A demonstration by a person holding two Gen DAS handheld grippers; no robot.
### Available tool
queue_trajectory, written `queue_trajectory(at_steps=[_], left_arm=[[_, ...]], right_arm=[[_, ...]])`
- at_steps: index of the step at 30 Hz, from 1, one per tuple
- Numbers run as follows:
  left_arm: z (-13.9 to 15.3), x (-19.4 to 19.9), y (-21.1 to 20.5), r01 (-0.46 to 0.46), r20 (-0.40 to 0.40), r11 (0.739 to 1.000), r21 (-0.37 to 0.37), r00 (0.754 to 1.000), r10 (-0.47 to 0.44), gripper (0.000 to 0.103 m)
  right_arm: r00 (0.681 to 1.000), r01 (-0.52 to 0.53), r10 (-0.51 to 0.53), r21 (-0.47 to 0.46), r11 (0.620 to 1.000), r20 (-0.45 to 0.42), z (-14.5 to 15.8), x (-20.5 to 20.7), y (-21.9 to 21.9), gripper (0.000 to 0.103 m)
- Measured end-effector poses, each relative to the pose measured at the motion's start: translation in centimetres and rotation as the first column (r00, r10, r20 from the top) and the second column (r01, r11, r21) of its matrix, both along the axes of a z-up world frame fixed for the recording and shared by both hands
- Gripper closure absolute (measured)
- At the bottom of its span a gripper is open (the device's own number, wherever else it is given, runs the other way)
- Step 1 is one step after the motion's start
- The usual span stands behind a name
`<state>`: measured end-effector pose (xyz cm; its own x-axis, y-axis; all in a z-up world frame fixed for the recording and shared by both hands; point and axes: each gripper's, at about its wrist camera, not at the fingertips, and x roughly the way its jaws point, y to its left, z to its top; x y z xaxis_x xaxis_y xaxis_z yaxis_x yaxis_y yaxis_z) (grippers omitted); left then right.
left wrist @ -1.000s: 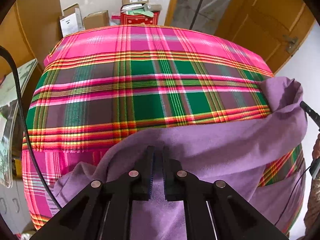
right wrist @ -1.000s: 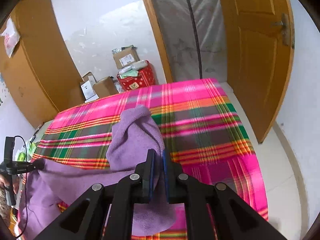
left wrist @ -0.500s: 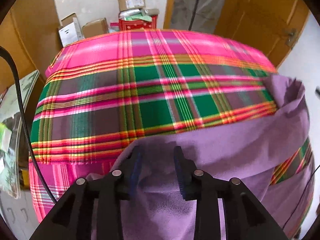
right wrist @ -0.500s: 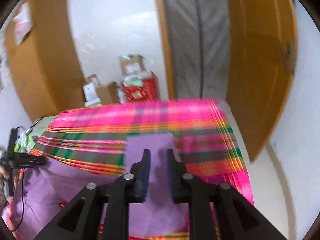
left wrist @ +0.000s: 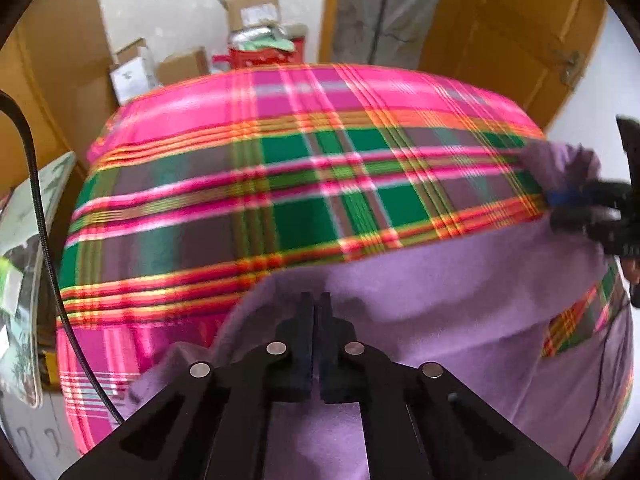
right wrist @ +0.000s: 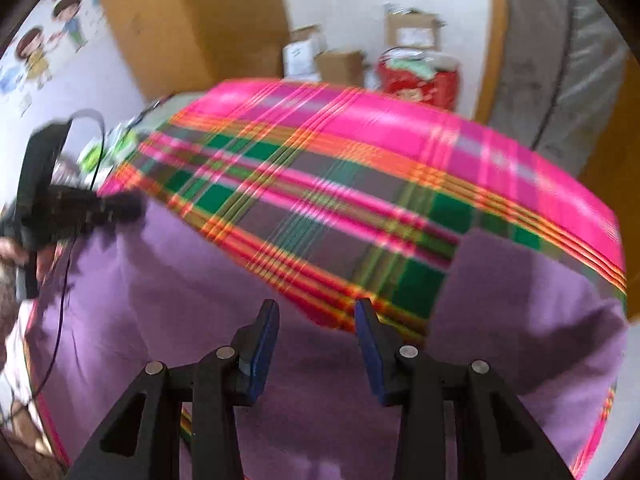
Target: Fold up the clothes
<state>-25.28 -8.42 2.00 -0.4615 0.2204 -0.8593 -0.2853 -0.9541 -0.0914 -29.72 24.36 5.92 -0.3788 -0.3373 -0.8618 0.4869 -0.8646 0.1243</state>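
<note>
A purple garment (left wrist: 460, 300) lies spread over the near part of a plaid bed. My left gripper (left wrist: 316, 308) points down at it, shut, its pads meeting on the fabric just inside the far edge. In the right wrist view it shows as a dark, blurred shape (right wrist: 116, 208) at the left. My right gripper (right wrist: 316, 312) hangs over the same garment (right wrist: 160, 280) with its jaws opening. Its blue pads (right wrist: 260, 344) are well apart and press on nothing. The left wrist view shows this gripper (left wrist: 560, 208) blurred beside a bunched corner of the cloth.
The pink, green and orange plaid bedcover (left wrist: 300, 184) stretches away beyond the garment. Cardboard boxes (left wrist: 248, 12) and a red box (right wrist: 420, 76) are stacked at the back wall. Wooden doors (left wrist: 512, 28) flank the bed. A black cable (left wrist: 44, 232) hangs at the left.
My left gripper opened and shut again on the purple fabric. My right gripper let go of the raised fold, opened wide, rolled and swept sideways over the garment.
</note>
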Motion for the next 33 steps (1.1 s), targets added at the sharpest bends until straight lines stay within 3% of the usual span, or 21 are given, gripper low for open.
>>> queue_trajectory(at_steps=[3, 9, 11, 12, 13, 15, 18, 20, 33], left_arm=[[0.3, -0.5, -1.0, -0.03, -0.012, 0.999, 0.041, 0.999, 0.03, 0.102], [-0.2, -0.6, -1.2, -0.027, -0.001, 0.999, 0.035, 1.0, 0.027, 0.1], [-0.5, -0.5, -0.7, -0.011, 0.01, 1.0, 0.027, 1.0, 0.011, 0.088], [-0.7, -0.5, -0.4, -0.003, 0.016, 1.0, 0.024, 1.0, 0.002, 0.084], [-0.8, -0.4, -0.1, 0.005, 0.019, 1.0, 0.02, 1.0, -0.006, 0.078], [-0.8, -0.2, 0.4, 0.022, 0.011, 1.0, -0.002, 1.0, -0.022, 0.075], [-0.9, -0.3, 0.8, 0.027, 0.007, 0.999, -0.031, 1.0, -0.027, 0.076], [-0.8, -0.5, 0.8, 0.017, 0.009, 0.999, -0.038, 1.0, -0.017, 0.1], [-0.4, -1.1, -1.2, -0.076, -0.009, 0.997, -0.008, 0.997, 0.076, 0.102]], right_arm=[[0.999, -0.033, 0.032, 0.02, 0.999, 0.026, -0.6, 0.3, 0.1, 0.063], [0.996, -0.081, 0.078, 0.056, 0.995, 0.045, -1.4, 0.8, -0.1, 0.063], [0.995, -0.093, 0.09, 0.064, 0.994, 0.04, -1.5, 0.7, -0.4, 0.066], [0.995, -0.098, 0.096, 0.071, 0.993, 0.034, -1.6, 0.7, -0.6, 0.075], [0.995, -0.101, 0.099, 0.08, 0.992, 0.026, -1.7, 0.6, -0.8, 0.093], [0.994, -0.111, 0.109, 0.085, 0.99, 0.023, -1.8, 0.5, -1.1, 0.098], [0.992, -0.123, 0.123, 0.094, 0.988, 0.0, -1.3, 0.7, -1.2, 0.099], [0.993, -0.104, 0.108, 0.094, 0.99, -0.045, -0.4, 0.8, -1.0, 0.099], [0.966, 0.047, -0.01, 0.138, 0.989, -0.257, 2.4, -3.9, -2.6, 0.099]])
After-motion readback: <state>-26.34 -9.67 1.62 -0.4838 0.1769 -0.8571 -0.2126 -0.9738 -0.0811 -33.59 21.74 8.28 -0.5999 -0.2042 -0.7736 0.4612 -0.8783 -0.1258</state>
